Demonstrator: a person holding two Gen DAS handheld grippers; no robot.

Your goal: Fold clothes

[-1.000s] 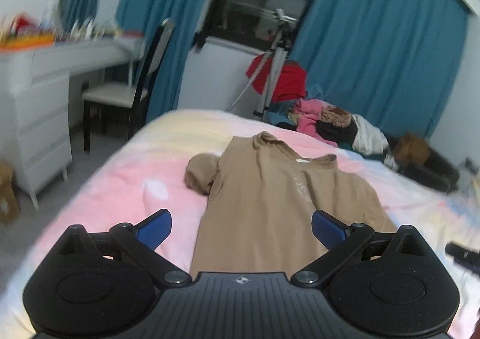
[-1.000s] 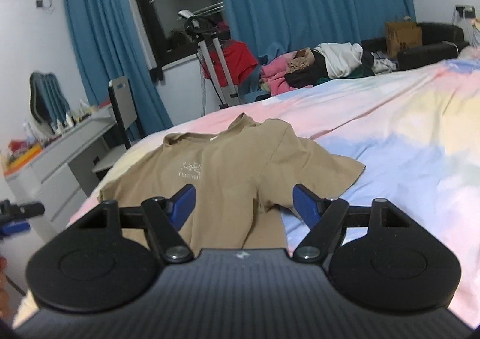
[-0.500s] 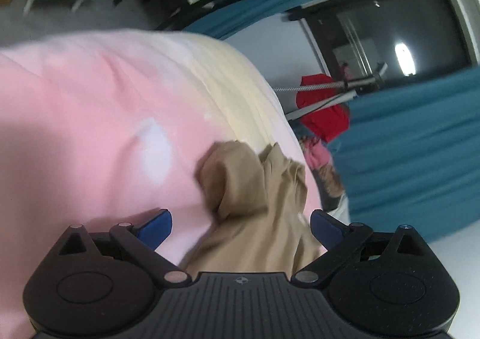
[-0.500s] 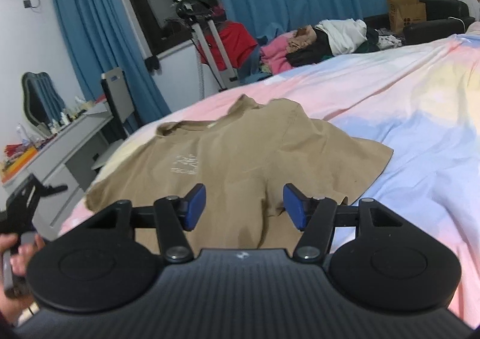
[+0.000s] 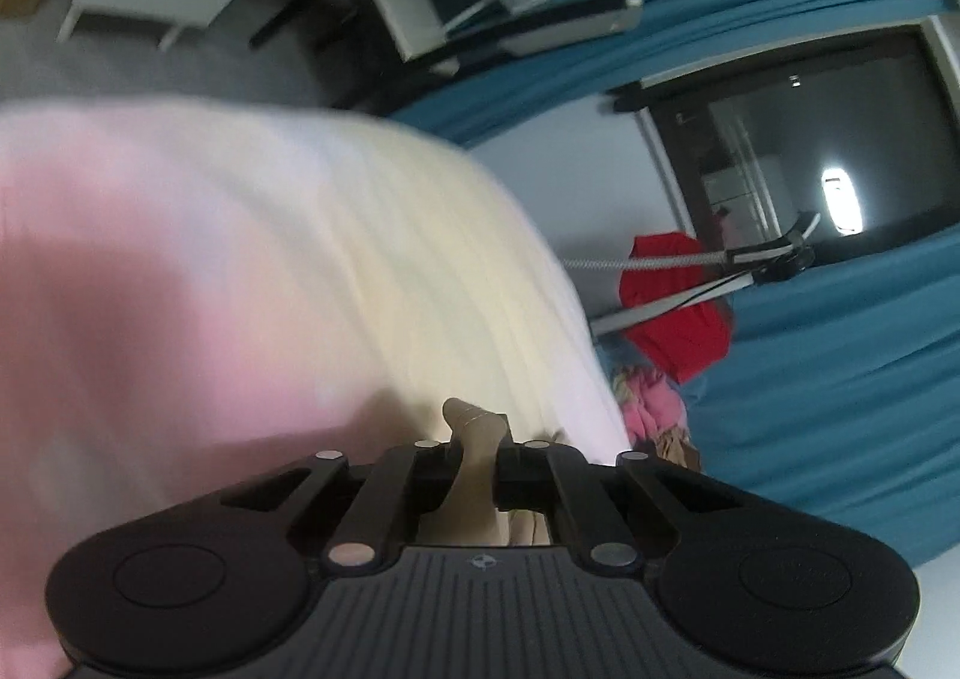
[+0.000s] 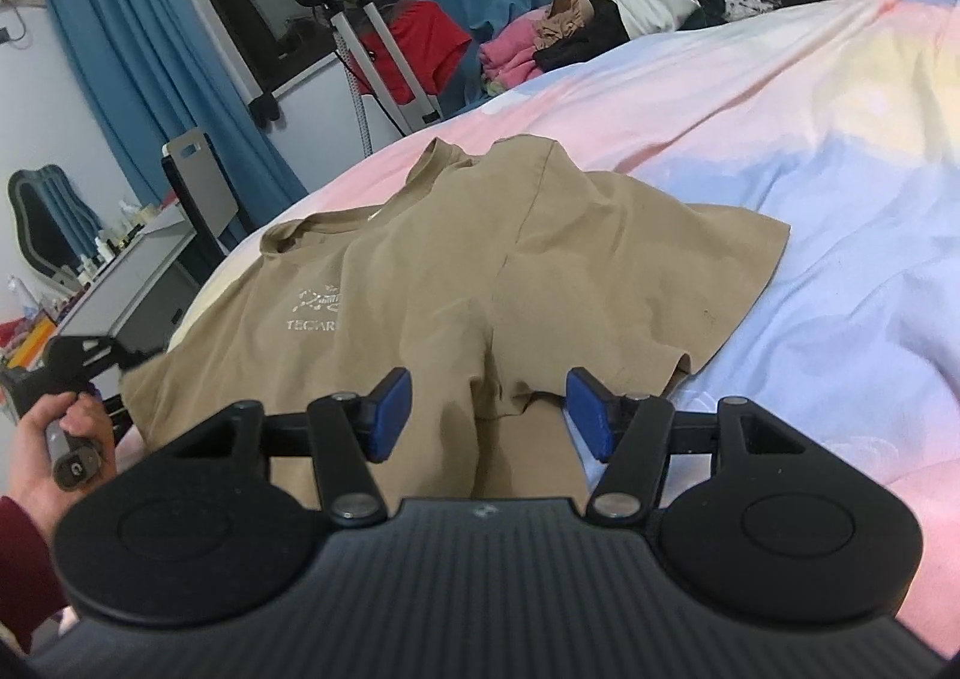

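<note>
pinching shut just now, left gripper (image 5: 477,460) grips tan shirt (image 6: 480,271) sleeve; right gripper (image 6: 489,415) half open, empty, over hem; fold can start.

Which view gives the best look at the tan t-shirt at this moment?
The right wrist view: the tan t-shirt lies spread on the bed, collar, chest print and one sleeve visible. The left wrist view is blurred and shows only a pinched fold of it between the shut left hand-held gripper.
</note>
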